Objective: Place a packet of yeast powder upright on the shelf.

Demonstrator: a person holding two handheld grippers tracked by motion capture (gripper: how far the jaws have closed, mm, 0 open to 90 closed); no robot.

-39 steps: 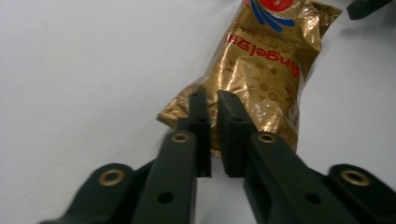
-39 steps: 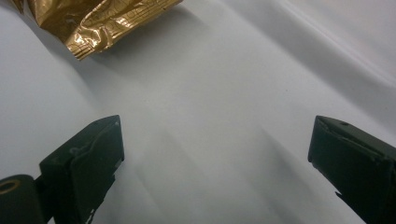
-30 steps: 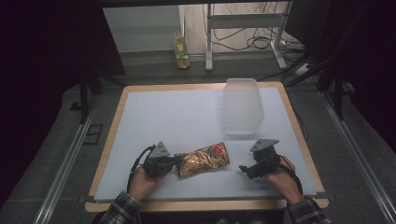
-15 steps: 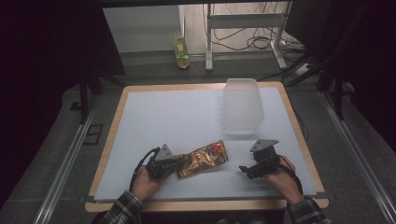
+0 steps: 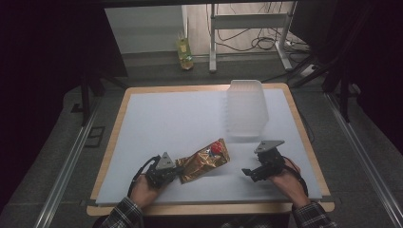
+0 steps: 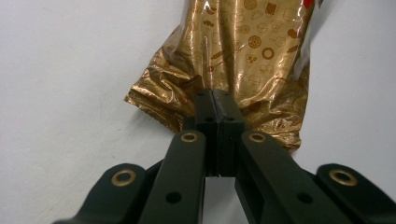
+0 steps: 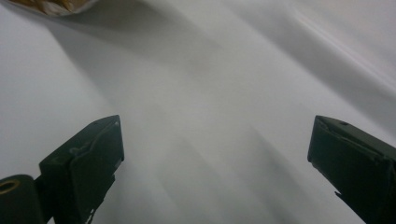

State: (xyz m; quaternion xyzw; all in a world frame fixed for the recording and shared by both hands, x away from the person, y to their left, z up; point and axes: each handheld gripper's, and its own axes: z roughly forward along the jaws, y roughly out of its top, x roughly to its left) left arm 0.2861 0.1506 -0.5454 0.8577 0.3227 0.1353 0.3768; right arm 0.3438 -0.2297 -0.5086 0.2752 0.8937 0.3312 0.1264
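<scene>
A gold foil snack bag [image 5: 203,161] with a red mark at its far end lies on the white mat [image 5: 166,123], tilted up to the right. My left gripper [image 5: 175,174] is at the bag's near left end. In the left gripper view its jaws are pressed together on the crumpled edge of the bag [image 6: 243,56], so the left gripper [image 6: 215,100] is shut on it. My right gripper [image 5: 251,173] rests low on the mat to the right of the bag, apart from it. The right gripper [image 7: 215,140] stands open with only white mat between its fingers.
A clear plastic container [image 5: 245,108] stands on the mat behind the right gripper. The mat covers a wooden-edged table [image 5: 304,137]. A yellow-green bottle [image 5: 185,51] stands on the floor beyond the table, among metal legs and cables.
The left gripper has shifted slightly with the bag's near end, so the bag lies a little more tilted. The right gripper has stayed where it was.
</scene>
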